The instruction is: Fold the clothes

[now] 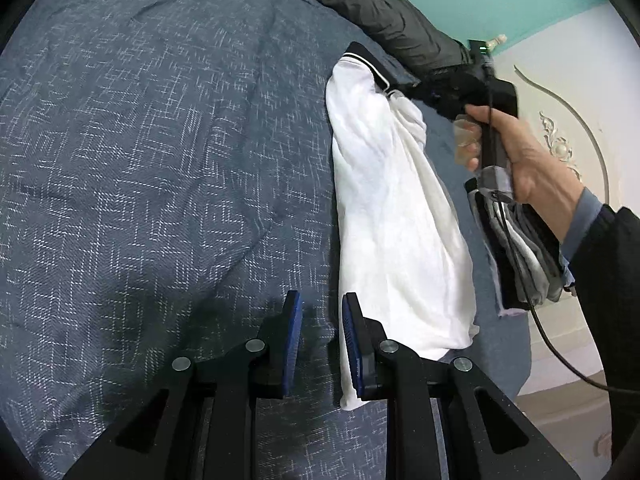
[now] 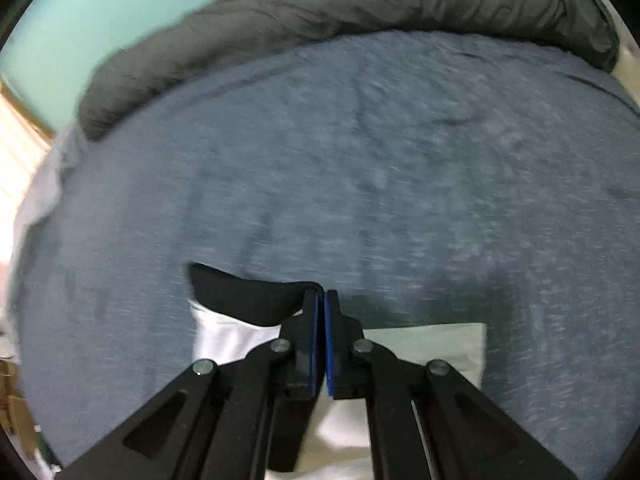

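Your left gripper (image 1: 318,316) hovers over the blue bedspread (image 1: 160,160), jaws slightly apart and gripping nothing, just beside the white shirt (image 1: 392,216). Your right gripper (image 2: 321,304) has its jaws closed, seemingly pinching the shirt's dark collar (image 2: 248,300), though blur hides the contact. A stack of folded clothes (image 1: 520,256) lies beyond.

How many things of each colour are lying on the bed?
White: 1, the shirt
Dark grey: 1, the rolled quilt
Mixed black and grey: 1, the folded clothes pile
Total: 3, all on the blue bedspread
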Demonstrator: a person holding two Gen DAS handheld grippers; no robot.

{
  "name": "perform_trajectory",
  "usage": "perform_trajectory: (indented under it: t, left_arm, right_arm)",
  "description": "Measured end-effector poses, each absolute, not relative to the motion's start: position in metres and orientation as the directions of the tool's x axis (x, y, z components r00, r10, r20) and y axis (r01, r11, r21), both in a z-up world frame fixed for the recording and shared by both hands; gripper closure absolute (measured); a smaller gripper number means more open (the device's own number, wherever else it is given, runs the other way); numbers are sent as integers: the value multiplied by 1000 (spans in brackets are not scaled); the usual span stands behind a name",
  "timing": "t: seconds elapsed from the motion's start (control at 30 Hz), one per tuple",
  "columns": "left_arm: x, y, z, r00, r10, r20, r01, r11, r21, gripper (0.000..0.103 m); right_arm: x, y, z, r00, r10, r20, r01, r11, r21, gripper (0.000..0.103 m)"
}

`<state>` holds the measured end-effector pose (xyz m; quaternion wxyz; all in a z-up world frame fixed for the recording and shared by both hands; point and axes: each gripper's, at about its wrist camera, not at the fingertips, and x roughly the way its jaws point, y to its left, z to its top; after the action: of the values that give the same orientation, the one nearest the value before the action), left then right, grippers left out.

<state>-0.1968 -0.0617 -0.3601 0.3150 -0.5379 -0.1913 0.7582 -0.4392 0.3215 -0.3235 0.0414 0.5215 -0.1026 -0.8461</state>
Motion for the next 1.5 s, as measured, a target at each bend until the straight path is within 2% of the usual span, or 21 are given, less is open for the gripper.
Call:
perform_trajectory:
  t: [0.07,0.17,0.23,0.3,0.33,0.47,0.63,0.8,1.07,1.13,1.17,1.2,1.33,1.5]
  left_arm:
    - [-198,-60,-361,-221,681,-698,-270,-731,-627,81]
    - [-198,-58,-363,-219,679,-701,-271,-732,-625,80]
    - [-197,-53,-364,-215,678,-703,-276,-733,-622,80]
    - [-197,-51,-365,-214,677,-704,-277,-733,-621,80]
    - [-198,-49,-365,-213,678,-704,-278,-733,-621,80]
    - [-198,-45,-364,-212,677,-704,-283,-732,-619,80]
    - [-195,-41,-364,-207,676,-707,-288,-733,-617,79]
    - [-193,-39,-365,-202,675,-710,-291,-733,-615,78]
    - [-194,-38,-367,-197,671,-715,-291,-736,-611,77]
    - [-194,-38,-367,-196,670,-716,-291,-737,-610,77]
    - [-194,-37,-368,-196,669,-717,-291,-738,-609,77]
    - [-195,-37,-368,-195,669,-717,-291,-738,-609,77]
    - [-194,-38,-369,-192,668,-719,-292,-739,-608,77]
    - [-193,-35,-370,-191,666,-721,-293,-740,-605,77]
  right_arm:
    - [-442,320,-333,-413,-123,-902,-53,-986,159,100]
    - [-443,322,-335,-433,-122,-893,-50,-986,160,99]
    - [-438,331,-326,-478,-136,-867,-71,-979,193,92]
    - [-428,343,-315,-522,-162,-838,-62,-972,226,77]
    - [-424,349,-309,-543,-174,-821,-56,-969,242,75]
    - [-398,361,-297,-559,-260,-788,45,-958,284,74]
    - [-348,336,-305,-447,-338,-828,300,-929,217,72]
    - [-326,330,-335,-402,-230,-887,334,-938,92,72]
    - [-337,336,-351,-392,-239,-888,316,-942,114,72]
    - [-338,337,-355,-383,-251,-889,315,-940,130,79]
    - [-336,338,-355,-385,-248,-889,313,-941,127,91]
    - [-334,338,-355,-386,-244,-889,311,-942,124,96]
    - [-333,346,-349,-420,-259,-870,291,-946,141,102]
    - [-330,367,-329,-498,-244,-832,232,-962,144,103]
